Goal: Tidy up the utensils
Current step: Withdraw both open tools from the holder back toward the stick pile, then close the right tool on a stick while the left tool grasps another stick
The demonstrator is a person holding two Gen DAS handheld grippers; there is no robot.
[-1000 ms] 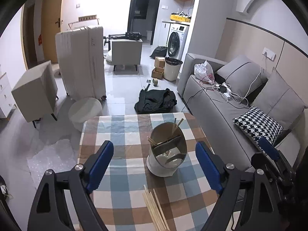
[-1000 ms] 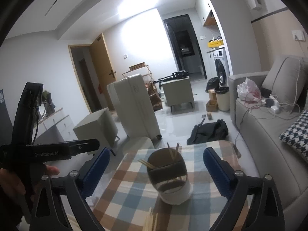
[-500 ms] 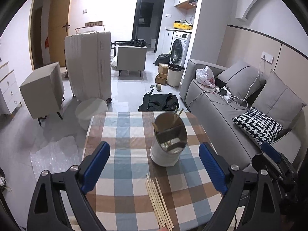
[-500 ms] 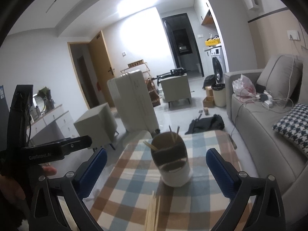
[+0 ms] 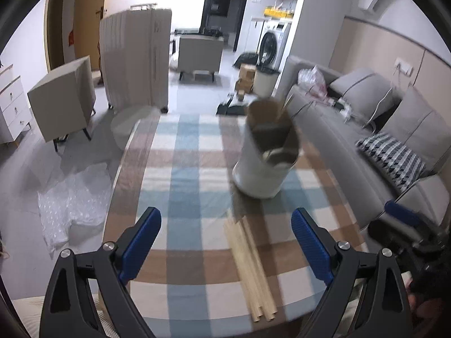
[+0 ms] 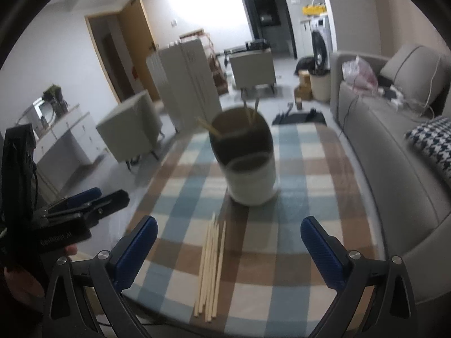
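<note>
A white utensil holder (image 5: 263, 156) with a dark divided inside stands on the checked tablecloth (image 5: 191, 174); a few chopsticks lean in it (image 6: 249, 114). A loose bundle of several wooden chopsticks (image 5: 252, 267) lies on the cloth near the front edge, also in the right wrist view (image 6: 211, 267). My left gripper (image 5: 225, 242) is open and empty, above the near edge, the bundle between its fingers. My right gripper (image 6: 228, 246) is open and empty, above the bundle. The holder also shows in the right wrist view (image 6: 248, 166).
A grey sofa (image 5: 375, 140) with a houndstooth cushion (image 5: 394, 155) runs along the table's right side. On the floor beyond are a white suitcase (image 5: 135, 59), a beige cabinet (image 5: 63, 98) and bubble wrap (image 5: 73, 202). The left gripper's body shows at the left of the right wrist view (image 6: 64, 219).
Both grippers have pulled back toward the near table edge and tipped down. The chopstick bundle now lies fully in view between the fingers. The holder looks farther away.
</note>
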